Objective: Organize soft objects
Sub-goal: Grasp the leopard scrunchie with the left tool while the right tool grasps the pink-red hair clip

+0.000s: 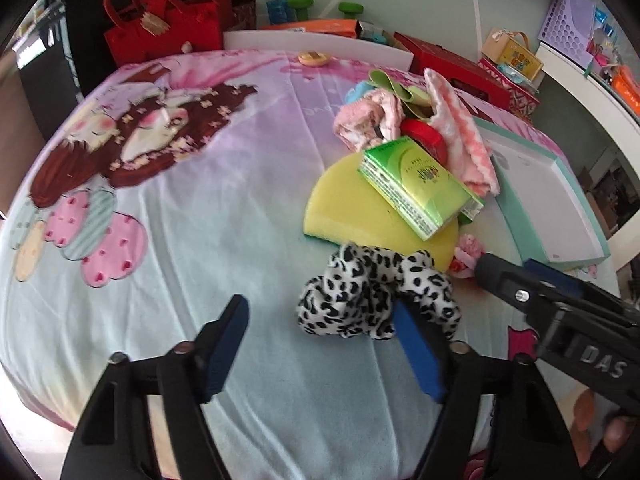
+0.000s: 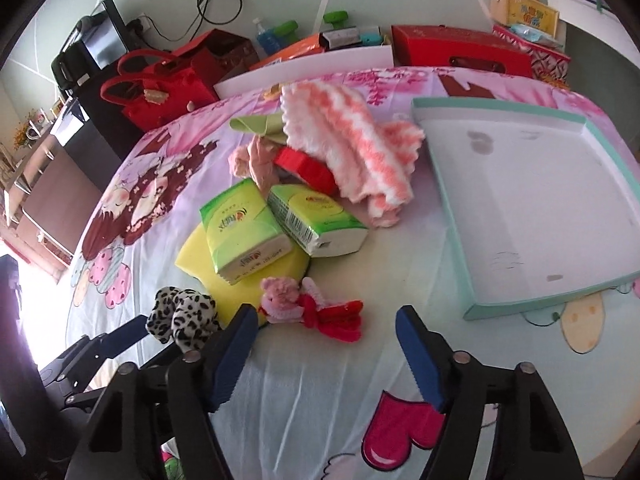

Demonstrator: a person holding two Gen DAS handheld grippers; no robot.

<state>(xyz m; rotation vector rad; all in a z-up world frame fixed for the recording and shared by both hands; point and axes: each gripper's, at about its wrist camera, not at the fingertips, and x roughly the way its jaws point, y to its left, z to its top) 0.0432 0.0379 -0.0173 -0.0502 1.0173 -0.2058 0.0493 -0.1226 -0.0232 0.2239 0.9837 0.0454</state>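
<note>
A pile of soft things lies on the cartoon bedsheet [image 1: 200, 208]: a leopard-print scrunchie [image 1: 376, 300], a yellow sponge [image 1: 352, 208], green tissue packs [image 1: 416, 184], a pink-and-white towel [image 2: 352, 152], a red roll [image 2: 308, 166] and a small pink plush with red bow [image 2: 304, 304]. My left gripper [image 1: 320, 344] is open, its right finger touching the scrunchie's near edge. My right gripper [image 2: 324, 352] is open just in front of the pink plush. The right gripper also shows in the left wrist view [image 1: 532, 284].
An empty teal-rimmed white tray [image 2: 520, 308] lies at the right on the sheet. Red bags [image 1: 160, 28], boxes [image 2: 460, 48] and bottles [image 1: 276, 4] line the far edge. A dark cabinet [image 2: 48, 184] stands to the left.
</note>
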